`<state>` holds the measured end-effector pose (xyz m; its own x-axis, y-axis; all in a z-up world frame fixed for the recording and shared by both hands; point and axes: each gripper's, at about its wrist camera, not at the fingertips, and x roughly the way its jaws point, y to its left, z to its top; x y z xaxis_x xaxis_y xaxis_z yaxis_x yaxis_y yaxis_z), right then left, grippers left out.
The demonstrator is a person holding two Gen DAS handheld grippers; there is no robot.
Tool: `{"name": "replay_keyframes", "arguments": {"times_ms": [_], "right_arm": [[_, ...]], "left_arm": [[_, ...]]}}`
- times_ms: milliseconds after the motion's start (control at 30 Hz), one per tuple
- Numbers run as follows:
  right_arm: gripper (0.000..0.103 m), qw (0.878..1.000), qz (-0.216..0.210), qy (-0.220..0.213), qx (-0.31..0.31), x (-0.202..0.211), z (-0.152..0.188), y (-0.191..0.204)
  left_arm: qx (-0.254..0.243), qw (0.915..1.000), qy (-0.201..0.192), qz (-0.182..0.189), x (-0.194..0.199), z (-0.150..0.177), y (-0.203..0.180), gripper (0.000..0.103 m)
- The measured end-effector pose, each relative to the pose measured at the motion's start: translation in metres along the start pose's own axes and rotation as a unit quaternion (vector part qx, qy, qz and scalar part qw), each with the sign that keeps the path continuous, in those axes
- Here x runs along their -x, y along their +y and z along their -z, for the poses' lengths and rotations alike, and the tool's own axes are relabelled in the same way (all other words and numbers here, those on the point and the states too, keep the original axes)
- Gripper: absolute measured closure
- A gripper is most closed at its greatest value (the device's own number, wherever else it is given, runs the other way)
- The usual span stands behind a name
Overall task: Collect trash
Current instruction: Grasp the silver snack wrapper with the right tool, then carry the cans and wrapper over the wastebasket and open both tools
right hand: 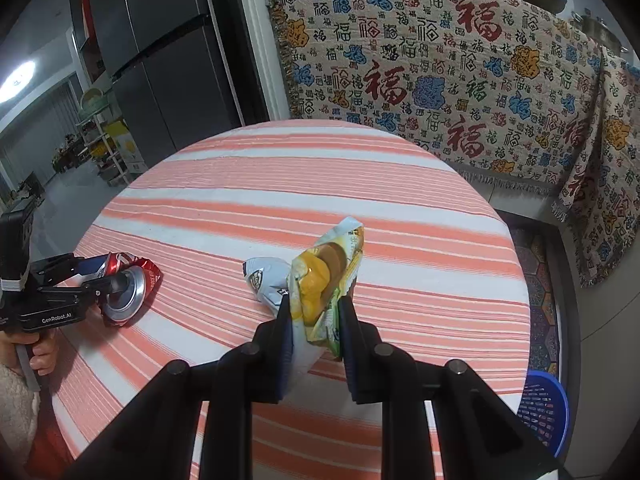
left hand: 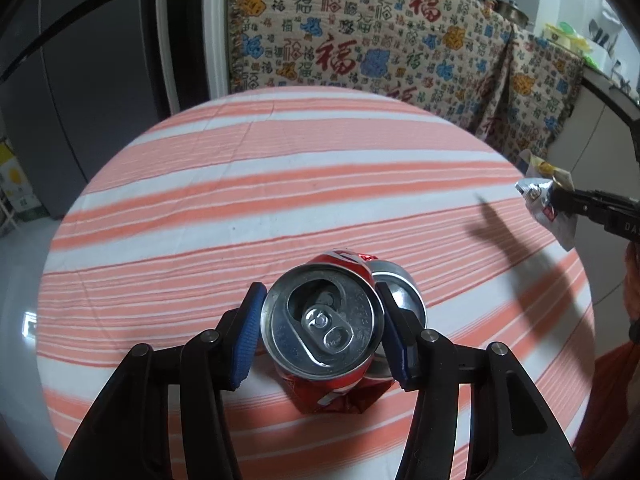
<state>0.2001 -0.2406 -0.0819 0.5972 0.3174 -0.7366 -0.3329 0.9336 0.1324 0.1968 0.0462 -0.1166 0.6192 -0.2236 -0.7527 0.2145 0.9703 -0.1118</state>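
The left gripper [left hand: 320, 332] clamps a crushed red aluminium can [left hand: 324, 328] over the round table's orange-and-white striped cloth [left hand: 280, 184]. The right gripper [right hand: 314, 336] pinches crinkled yellow and silver snack wrappers [right hand: 320, 284]. Behind hangs a patterned blanket [right hand: 440, 80]; a blue slotted plastic basket [right hand: 544, 412] sits beside the table.

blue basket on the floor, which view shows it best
The right wrist view: the blue basket sits on the floor at lower right, beside the striped table, its perforated wall showing. The left wrist view does not show it at all.
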Motion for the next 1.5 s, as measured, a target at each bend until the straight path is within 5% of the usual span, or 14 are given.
{"name": "replay_keyframes", "arguments": {"times_ms": [133, 333, 700, 1000, 1500], "right_arm": [[0.081, 1.0, -0.01, -0.009, -0.024, 0.021, 0.0, -0.015], [0.081, 0.998, 0.007, -0.024, -0.065, 0.072, 0.004, -0.068], [0.081, 0.985, 0.135, -0.001, -0.106, 0.166, 0.06, -0.196], [0.081, 0.973, 0.144, 0.032, -0.179, 0.156, 0.131, -0.283], [0.08, 0.97, 0.109, 0.102, -0.194, 0.076, 0.187, -0.334]], "left_arm": [[0.0, 0.9998, -0.004, 0.018, 0.007, -0.013, -0.026, 0.048], [-0.052, 0.9961, -0.004, 0.071, 0.009, -0.037, -0.115, 0.048], [-0.133, 0.9739, 0.021, 0.182, -0.03, -0.065, -0.327, 0.048], [-0.138, 0.9688, 0.065, 0.195, -0.1, -0.054, -0.427, 0.048], [-0.145, 0.9643, 0.117, 0.188, -0.172, -0.03, -0.479, 0.046]]}}
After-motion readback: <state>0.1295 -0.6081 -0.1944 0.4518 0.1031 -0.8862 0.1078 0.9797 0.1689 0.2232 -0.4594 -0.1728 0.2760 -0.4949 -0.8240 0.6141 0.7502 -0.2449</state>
